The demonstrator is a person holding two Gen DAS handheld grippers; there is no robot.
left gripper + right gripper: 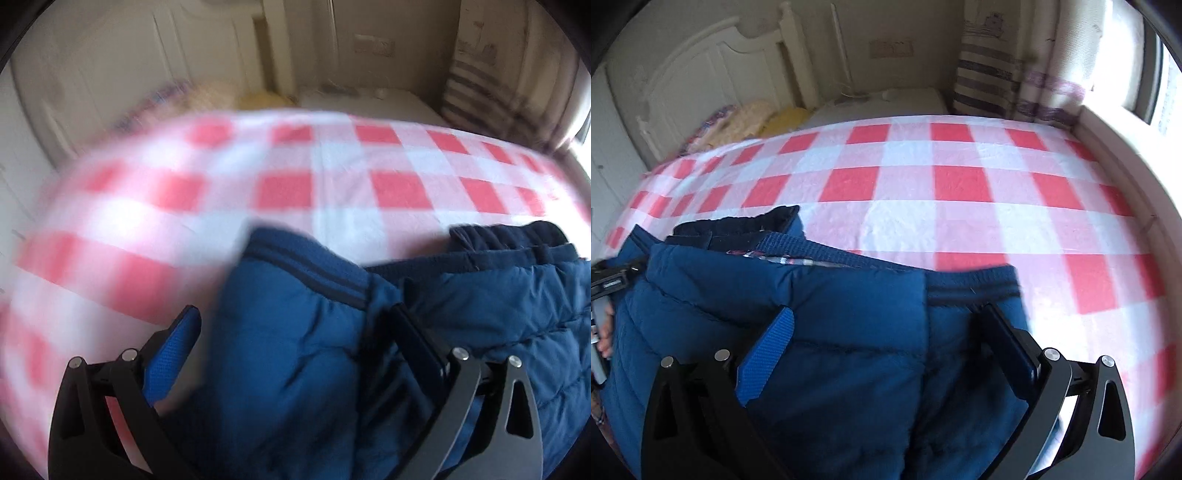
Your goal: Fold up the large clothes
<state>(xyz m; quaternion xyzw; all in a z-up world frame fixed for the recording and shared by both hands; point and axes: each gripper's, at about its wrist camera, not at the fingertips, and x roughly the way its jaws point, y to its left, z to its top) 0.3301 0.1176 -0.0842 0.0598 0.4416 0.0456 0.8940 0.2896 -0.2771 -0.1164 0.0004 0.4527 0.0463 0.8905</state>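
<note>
A blue padded jacket [498,295] lies on a bed with a red and white checked sheet [332,177]. In the left wrist view a sleeve with a ribbed striped cuff [314,266] lies between the wide jaws of my left gripper [301,328]. A strip of sheet shows between the left pad [173,354] and the fabric. In the right wrist view the jacket [738,280] and another striped cuff [971,284] lie between the fingers of my right gripper [886,332], which stands wide open. Its dark collar [738,225] points away from me.
A white headboard [701,81] and yellow pillows [757,118] are at the far left. A striped curtain [990,81] hangs behind the bed, and a pale ledge [1126,147] runs along its right side. A hand [604,332] shows at the left edge.
</note>
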